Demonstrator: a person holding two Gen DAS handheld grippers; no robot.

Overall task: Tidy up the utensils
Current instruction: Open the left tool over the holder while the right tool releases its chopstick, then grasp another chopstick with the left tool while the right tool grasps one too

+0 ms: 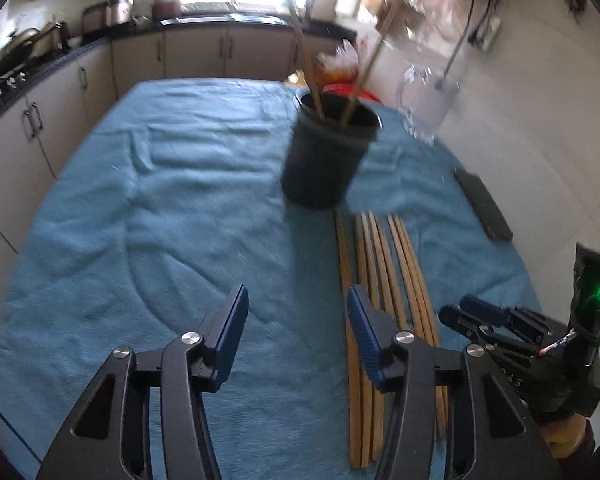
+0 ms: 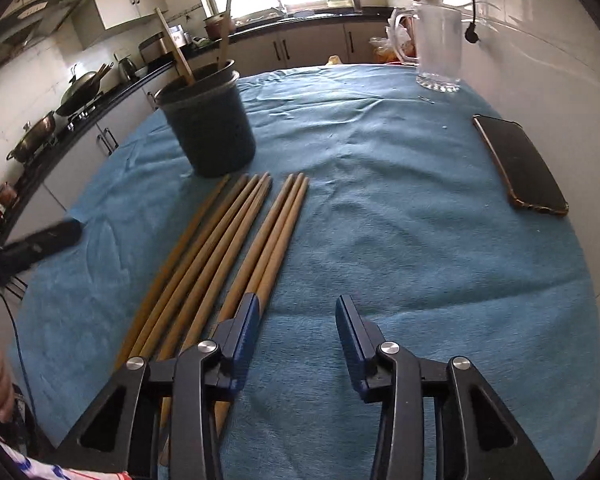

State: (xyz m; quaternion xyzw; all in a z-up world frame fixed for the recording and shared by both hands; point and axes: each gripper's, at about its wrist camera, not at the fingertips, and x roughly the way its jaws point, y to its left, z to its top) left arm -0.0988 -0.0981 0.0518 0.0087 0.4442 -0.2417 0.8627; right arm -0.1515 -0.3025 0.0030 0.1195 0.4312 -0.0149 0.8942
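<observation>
Wooden chopsticks [image 2: 220,256] lie left of my right hand-held gripper [image 2: 296,320], jaws released, empty; shift left, pinch one, drop it in the dark holder [image 2: 208,128].

1. Left gripper [image 1: 298,312]: 2 black linkage arms per side, with triangular cut-outs in the outer arms.
2. Round silver pivot pins sit at the joints, 2 visible on each side.
3. Fingers [image 1: 232,328] carry dark blue ribbed pads.
4. Right gripper [image 2: 296,322]: same black arms, silver pins and blue pads.
5. Seen from the left wrist camera, the right unit bears a lit green light, twisted red-and-white wires and white lettering, partly legible.
6. A red, white and blue patterned sleeve [image 2: 44,470] shows at the frame's lower edge.
</observation>
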